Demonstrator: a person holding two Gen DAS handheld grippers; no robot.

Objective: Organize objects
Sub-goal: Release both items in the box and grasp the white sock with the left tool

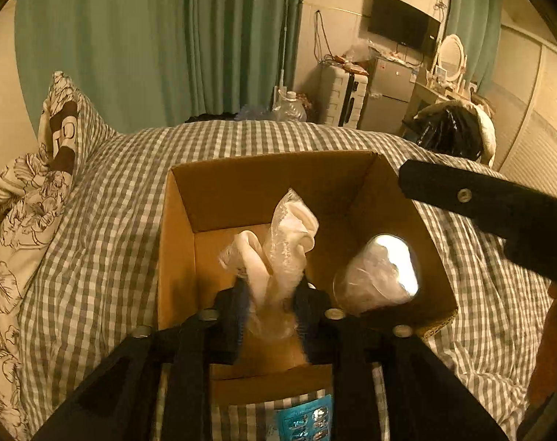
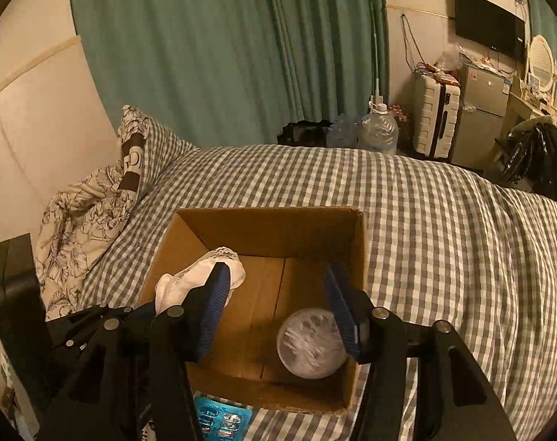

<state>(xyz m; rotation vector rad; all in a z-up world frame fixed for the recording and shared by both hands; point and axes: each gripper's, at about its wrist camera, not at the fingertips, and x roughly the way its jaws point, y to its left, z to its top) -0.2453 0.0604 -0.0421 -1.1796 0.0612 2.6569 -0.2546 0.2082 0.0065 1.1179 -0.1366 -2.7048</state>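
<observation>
Cloth (image 1: 278, 257) upright in left fingers (image 1: 238, 316), over box (image 1: 175, 257).

Dim warm yellow indoor light in both views, heavy fisheye bending with black vignette at corners, glare blowing out the plastic cup (image 1: 379, 273) top, box (image 1: 263, 180) interior shadowed, near gripper parts soft, mild noise

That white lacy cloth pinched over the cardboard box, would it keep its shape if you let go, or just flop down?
Probably flop. The white cloth droops in soft folds past the left gripper, so it looks limp and light. Its lace edge seems thin and might snag on the fingers. Released, it would likely crumple into the cardboard box beside the clear cup rather than roll.
</observation>
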